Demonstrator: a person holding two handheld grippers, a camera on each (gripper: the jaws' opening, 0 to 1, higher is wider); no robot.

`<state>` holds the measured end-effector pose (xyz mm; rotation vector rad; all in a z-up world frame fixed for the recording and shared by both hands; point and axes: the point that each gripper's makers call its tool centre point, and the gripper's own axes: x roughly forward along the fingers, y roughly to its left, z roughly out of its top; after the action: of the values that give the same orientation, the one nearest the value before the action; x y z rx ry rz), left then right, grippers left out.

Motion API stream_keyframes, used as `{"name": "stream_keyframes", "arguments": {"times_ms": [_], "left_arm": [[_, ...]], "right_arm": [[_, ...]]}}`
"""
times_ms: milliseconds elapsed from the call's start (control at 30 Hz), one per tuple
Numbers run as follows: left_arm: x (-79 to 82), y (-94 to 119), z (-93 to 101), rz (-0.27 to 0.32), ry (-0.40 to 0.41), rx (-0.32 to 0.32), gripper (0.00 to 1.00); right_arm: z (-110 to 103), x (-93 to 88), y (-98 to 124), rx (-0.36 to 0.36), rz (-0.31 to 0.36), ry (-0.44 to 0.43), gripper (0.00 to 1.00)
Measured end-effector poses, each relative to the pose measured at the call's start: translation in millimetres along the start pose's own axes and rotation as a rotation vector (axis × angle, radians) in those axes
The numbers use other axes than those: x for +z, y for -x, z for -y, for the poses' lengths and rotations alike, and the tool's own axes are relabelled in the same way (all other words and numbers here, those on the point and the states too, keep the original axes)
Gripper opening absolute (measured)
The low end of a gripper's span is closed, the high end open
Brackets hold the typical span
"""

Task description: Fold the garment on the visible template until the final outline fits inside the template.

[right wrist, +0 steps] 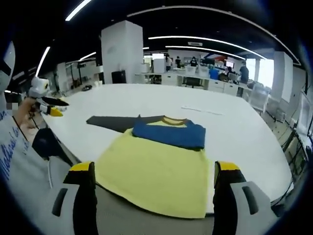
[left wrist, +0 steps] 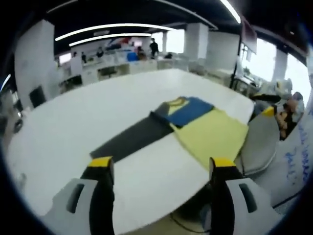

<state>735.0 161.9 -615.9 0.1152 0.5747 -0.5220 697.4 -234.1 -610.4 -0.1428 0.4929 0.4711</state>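
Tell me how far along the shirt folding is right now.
Partly done, it seems. The blue sleeve is already folded across the yellow shirt; the dark sleeve is spread out flat on the white table. Nothing is in hand: the left gripper and right gripper are both open above it. Left: fold in the dark sleeve, then the body. I can't make out a template outline.

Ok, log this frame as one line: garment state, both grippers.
garment: partly folded, yellow-blue, one dark sleeve out on white table | left gripper: open, empty | right gripper: open, empty

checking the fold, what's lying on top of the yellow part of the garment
A folded blue section lies across the yellow garment's collar end. What's beneath the blue fold is covered.
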Motion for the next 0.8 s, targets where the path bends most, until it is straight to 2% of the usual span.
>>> {"name": "stream_keyframes", "arguments": {"times_ms": [133,233,300,367,500,533,567,633,800], "left_arm": [[0.3,-4.4,-9.4,0.017,0.027,0.004,0.66],[-1.4,-8.6,-14.8,0.018,0.071,-0.006,0.56],[0.1,-11.4,-18.8,0.034,0.095,-0.007,0.55],[-0.3,-14.0,-22.2,0.031,0.090,0.001,0.53],[-3.1,-23.7,-33.4,0.038,0.097,0.014,0.42],[-5.4,-27.3,-36.4,0.036,0.101,0.018,0.39],[-12.6,-32.2,-43.6,0.009,0.106,0.046,0.37],[-17.1,-36.4,-51.8,-0.005,0.082,0.081,0.33],[-19.9,-49.8,-65.5,-0.004,0.118,0.071,0.29]], "right_arm": [[4.1,0.2,3.4,-0.009,-0.002,0.004,1.00],[8.6,0.2,3.9,-0.017,-0.006,0.012,1.00],[10.8,0.4,3.2,-0.018,-0.008,0.009,1.00],[11.5,1.1,2.4,-0.020,-0.006,0.008,1.00],[11.2,0.5,-0.3,-0.016,-0.005,0.004,1.00],[11.1,0.2,-0.5,-0.015,-0.006,0.004,1.00],[11.4,-1.1,-1.1,-0.014,-0.011,0.002,1.00],[12.4,-1.6,-0.9,-0.017,-0.013,-0.003,1.00],[18.4,-3.7,-0.1,-0.030,-0.014,-0.012,1.00]]}}
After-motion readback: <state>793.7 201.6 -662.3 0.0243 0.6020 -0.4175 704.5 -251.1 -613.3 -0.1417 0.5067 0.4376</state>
